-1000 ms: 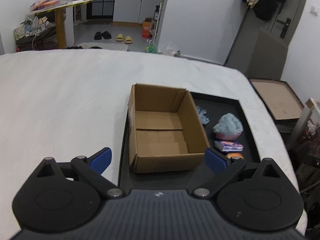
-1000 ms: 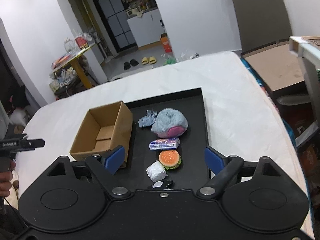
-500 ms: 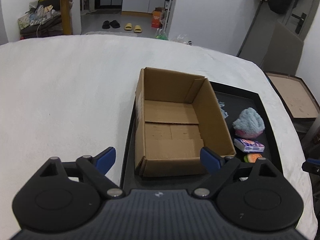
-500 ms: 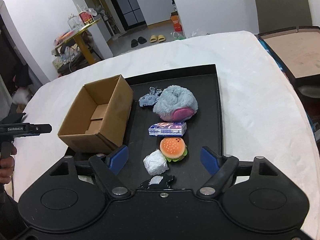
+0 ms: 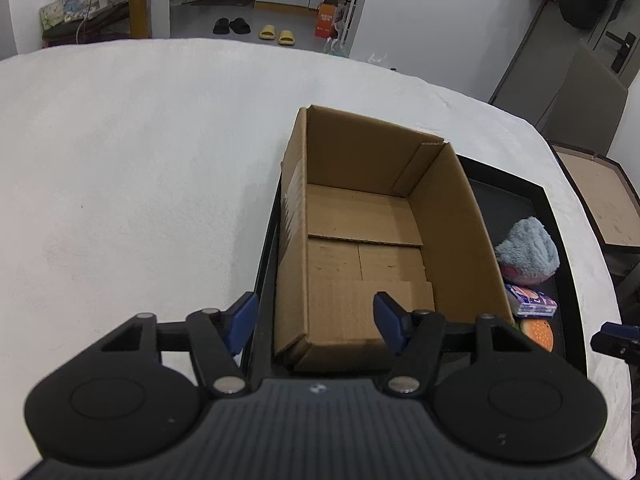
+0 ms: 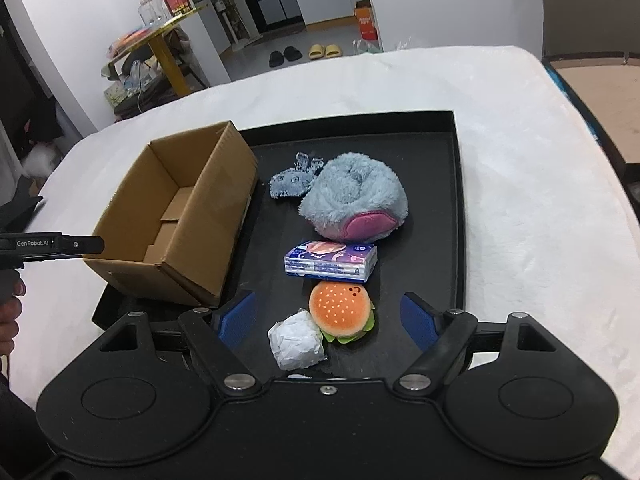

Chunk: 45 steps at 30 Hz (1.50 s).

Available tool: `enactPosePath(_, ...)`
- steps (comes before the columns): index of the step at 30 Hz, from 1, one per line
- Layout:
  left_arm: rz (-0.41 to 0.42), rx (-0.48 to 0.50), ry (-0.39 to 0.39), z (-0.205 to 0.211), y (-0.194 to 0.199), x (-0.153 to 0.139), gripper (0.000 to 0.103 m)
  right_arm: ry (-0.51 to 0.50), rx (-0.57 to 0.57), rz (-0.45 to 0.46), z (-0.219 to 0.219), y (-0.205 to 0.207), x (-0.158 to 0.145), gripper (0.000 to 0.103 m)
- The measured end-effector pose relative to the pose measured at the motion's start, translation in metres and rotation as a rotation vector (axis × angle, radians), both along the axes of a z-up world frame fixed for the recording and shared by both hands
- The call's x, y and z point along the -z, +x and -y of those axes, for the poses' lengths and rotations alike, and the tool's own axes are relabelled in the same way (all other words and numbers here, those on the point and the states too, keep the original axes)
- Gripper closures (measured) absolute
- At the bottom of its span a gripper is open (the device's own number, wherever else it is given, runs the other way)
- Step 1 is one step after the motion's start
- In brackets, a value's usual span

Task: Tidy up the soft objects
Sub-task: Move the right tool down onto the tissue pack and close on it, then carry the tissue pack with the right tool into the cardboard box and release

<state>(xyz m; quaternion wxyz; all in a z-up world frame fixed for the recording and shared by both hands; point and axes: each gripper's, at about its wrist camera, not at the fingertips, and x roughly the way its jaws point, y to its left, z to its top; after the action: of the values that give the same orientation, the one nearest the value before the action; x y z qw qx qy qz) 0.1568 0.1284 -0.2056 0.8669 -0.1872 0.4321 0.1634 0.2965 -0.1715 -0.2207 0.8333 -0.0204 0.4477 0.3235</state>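
An open, empty cardboard box (image 5: 360,216) stands on the left side of a black tray (image 6: 456,200). My left gripper (image 5: 314,320) hangs over the box's near left corner, jaws closing; its left finger is outside the side wall, its right finger over the inside, pads not touching. On the tray lie a blue-grey plush (image 6: 354,196), a denim scrap (image 6: 294,178), a tissue pack (image 6: 330,260), a burger plush (image 6: 340,312) and a white crumpled wad (image 6: 296,340). My right gripper (image 6: 326,320) is open, with burger and wad between its fingers, untouched.
The tray rests on a white cloth-covered surface (image 5: 140,180). A brown framed board (image 5: 600,204) stands beyond its right edge. A hand (image 6: 8,312) holds the left gripper at the right wrist view's left edge. Slippers (image 6: 324,51) and a cluttered yellow table (image 6: 160,40) stand far behind.
Both grippers have come down and closer to the tray. The left jaws have narrowed around the box's near left corner. The right gripper now frames the burger plush and the wad.
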Motion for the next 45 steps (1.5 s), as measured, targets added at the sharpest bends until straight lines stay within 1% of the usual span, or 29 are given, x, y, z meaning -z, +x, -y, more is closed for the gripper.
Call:
enactPosePath(2,-0.01,0.001,-0.005,-0.002,0.004,0.005,0.045,-0.008,0.003,-0.007,-0.003,0.005,0.005,0.025)
enactPosePath(4,-0.014,-0.002,-0.01,-0.005,0.008,0.01,0.049,-0.005,0.007,-0.011,-0.007,0.011,0.008,0.025)
enactPosePath(7,-0.012,-0.012,-0.02,-0.008,0.013,0.015,0.058,-0.006,0.008,-0.006,-0.014,0.019,0.014,0.024)
enactPosePath(9,-0.016,-0.026,-0.026,-0.01,0.016,0.018,0.073,-0.007,0.017,-0.012,-0.021,0.024,0.018,0.024)
enactPosePath(10,-0.024,-0.033,-0.031,-0.011,0.016,0.02,0.075,-0.005,0.015,-0.017,-0.024,0.026,0.02,0.021)
enactPosePath(12,-0.034,-0.052,-0.021,-0.011,0.016,0.022,0.087,-0.017,0.013,-0.022,-0.031,0.028,0.024,0.015)
enactPosePath(15,-0.038,-0.061,-0.027,-0.016,0.016,0.025,0.089,-0.054,0.017,-0.024,-0.043,0.03,0.032,0.013)
enactPosePath(19,-0.042,-0.052,-0.03,-0.018,0.019,0.026,0.089,-0.07,0.031,-0.032,-0.051,0.032,0.036,0.007)
enactPosePath(23,-0.041,-0.047,-0.035,-0.019,0.019,0.027,0.089,-0.102,0.03,-0.034,-0.06,0.031,0.039,0.005)
enactPosePath(26,-0.042,-0.044,-0.037,-0.02,0.018,0.026,0.089,-0.113,0.053,-0.04,-0.064,0.034,0.041,0.005)
enactPosePath(32,-0.041,-0.043,-0.045,-0.021,0.017,0.025,0.088,-0.136,0.134,-0.07,-0.075,0.041,0.048,0.005)
enactPosePath(36,-0.037,-0.03,-0.039,-0.021,0.018,0.025,0.088,-0.189,0.142,-0.026,-0.091,0.039,0.054,0.005)
enactPosePath(38,-0.035,-0.028,-0.041,-0.02,0.018,0.025,0.088,-0.226,0.157,-0.012,-0.096,0.038,0.059,0.009)
enactPosePath(40,-0.035,-0.028,-0.039,-0.02,0.017,0.025,0.088,-0.225,0.168,-0.014,-0.097,0.038,0.06,0.031)
enactPosePath(42,-0.036,-0.025,-0.037,-0.021,0.017,0.025,0.088,-0.208,0.189,-0.023,-0.092,0.038,0.058,0.032)
enactPosePath(45,-0.038,-0.016,-0.041,-0.022,0.017,0.026,0.088,-0.197,0.188,-0.002,-0.09,0.034,0.049,0.032)
